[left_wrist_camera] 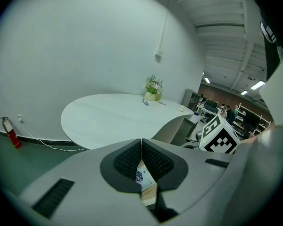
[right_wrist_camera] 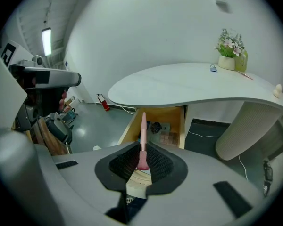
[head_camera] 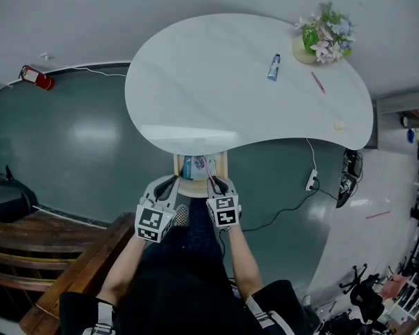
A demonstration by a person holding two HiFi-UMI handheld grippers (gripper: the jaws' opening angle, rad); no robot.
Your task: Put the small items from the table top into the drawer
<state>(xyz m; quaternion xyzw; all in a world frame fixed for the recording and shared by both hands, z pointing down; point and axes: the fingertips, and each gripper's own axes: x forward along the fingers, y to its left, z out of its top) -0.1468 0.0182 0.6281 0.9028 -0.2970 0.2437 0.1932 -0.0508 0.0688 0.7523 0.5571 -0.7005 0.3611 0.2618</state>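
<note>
Drawer (right_wrist_camera: 130, 126) open under table (head_camera: 216, 96) edge; inside, dark item and squared packet, perhaps more, view too small to tell. Right gripper (head_camera: 217, 184) above drawer, jaws nearly together, clamped on pink pen (right_wrist_camera: 143, 131). Pen's long axis runs along jaws, tip pointing forward over drawer opening. Left gripper (head_camera: 169, 185) jaws pressed together, empty.

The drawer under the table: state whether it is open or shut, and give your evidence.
Open: the drawer juts out from under the table top, its wooden inside and contents visible.
</note>
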